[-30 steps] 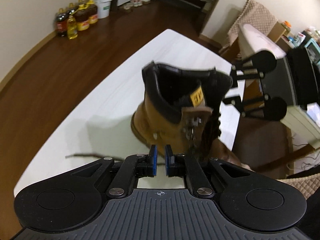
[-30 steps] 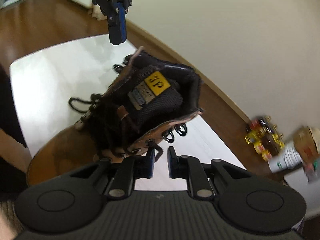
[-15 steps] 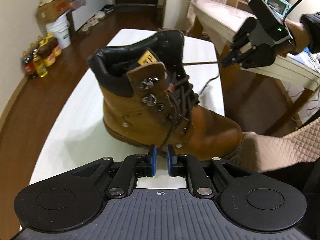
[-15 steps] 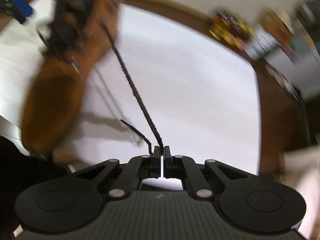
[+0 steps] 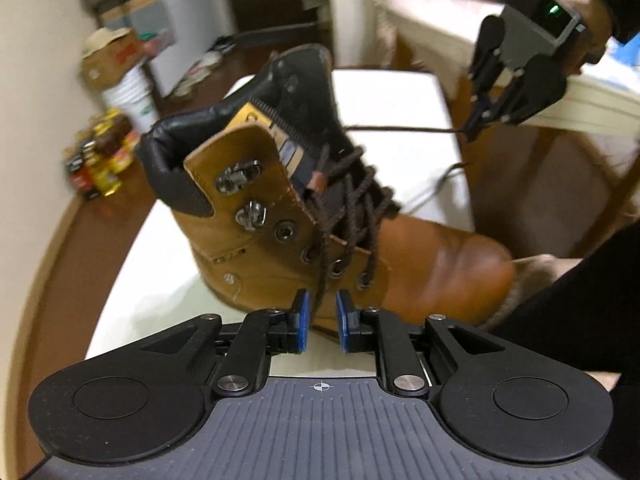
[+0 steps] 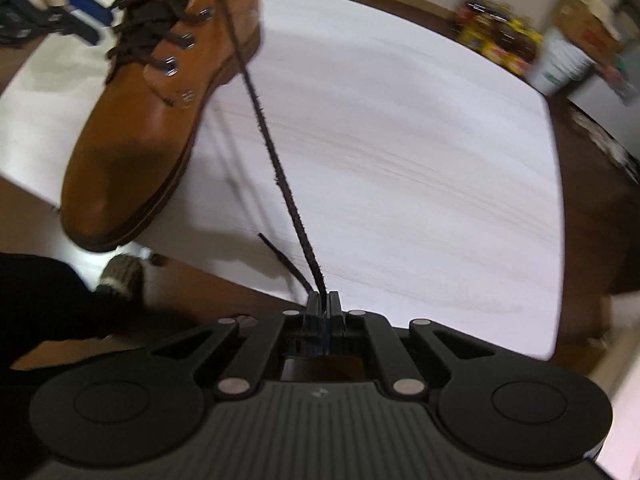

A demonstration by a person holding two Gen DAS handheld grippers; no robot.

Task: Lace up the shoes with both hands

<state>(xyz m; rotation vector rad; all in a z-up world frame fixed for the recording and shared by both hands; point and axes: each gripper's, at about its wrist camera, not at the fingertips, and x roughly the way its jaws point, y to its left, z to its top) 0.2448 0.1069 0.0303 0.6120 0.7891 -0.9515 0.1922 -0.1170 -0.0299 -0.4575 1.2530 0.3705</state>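
A tan leather boot with a black padded collar and dark brown laces stands on the white table; it also shows in the right wrist view. My right gripper is shut on one lace end, which runs taut from an upper eyelet; it shows in the left wrist view at the upper right. My left gripper is slightly open close to the boot's side. The other lace end hangs down between its blue pads, not pinched.
Oil bottles, a white bucket and a cardboard box stand on the wooden floor by the wall. A second pale table is at the back right. A dark-sleeved arm is near the boot's toe.
My right gripper has closed on a lace end and pulled it out taut away from the boot. My left gripper has moved closer to the boot's side, its jaws a little wider.
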